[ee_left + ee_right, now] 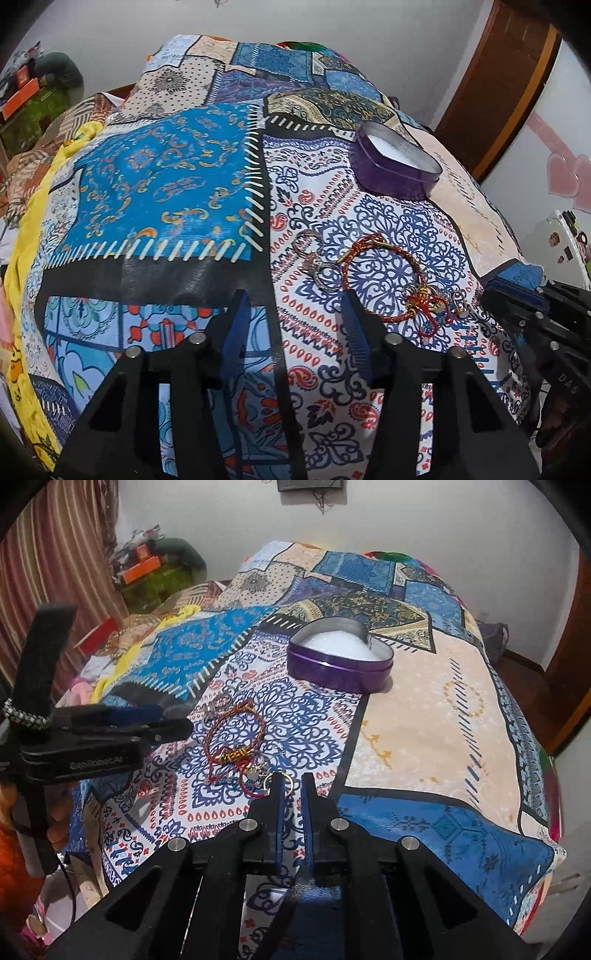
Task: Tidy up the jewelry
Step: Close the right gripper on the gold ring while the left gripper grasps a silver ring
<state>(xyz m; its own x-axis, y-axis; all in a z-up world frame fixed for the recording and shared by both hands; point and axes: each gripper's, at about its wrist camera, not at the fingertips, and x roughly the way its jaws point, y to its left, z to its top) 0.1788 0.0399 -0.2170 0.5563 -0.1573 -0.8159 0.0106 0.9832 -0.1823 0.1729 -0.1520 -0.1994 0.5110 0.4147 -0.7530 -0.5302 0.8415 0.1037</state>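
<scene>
On the bed, over a busy patchwork sheet (155, 177), the jewelry sits in a small heap on the white-and-blue paisley panel: a couple of silver rings (317, 266) touching each other, a red braided bracelet (384, 273) right beside them, and a tangle of smaller red and gold bits on the near side. The left claw (293, 306) hangs just short of the rings with its jaws apart and only sheet between them; the rings lie just ahead, closer to its right finger. The right claw (292, 786) comes in from the other side of the heap with its jaws drawn almost together. A small gold hoop (291, 783) sits right at the tip of its left finger, but honestly it's hard to tell if the hoop is actually pinched or just lying behind it. The purple heart-shaped tin (340, 664), open with a white lining, stands farther up the bed, well apart from the heap and both claws. Room-wise, the peach panel to the right of the heap is bare all the way to where the sheet drops off the bed's edge, and the stretch between heap and tin is free too. On the left, a yellow cloth (22, 258) is bunched along that edge of the bed.
</scene>
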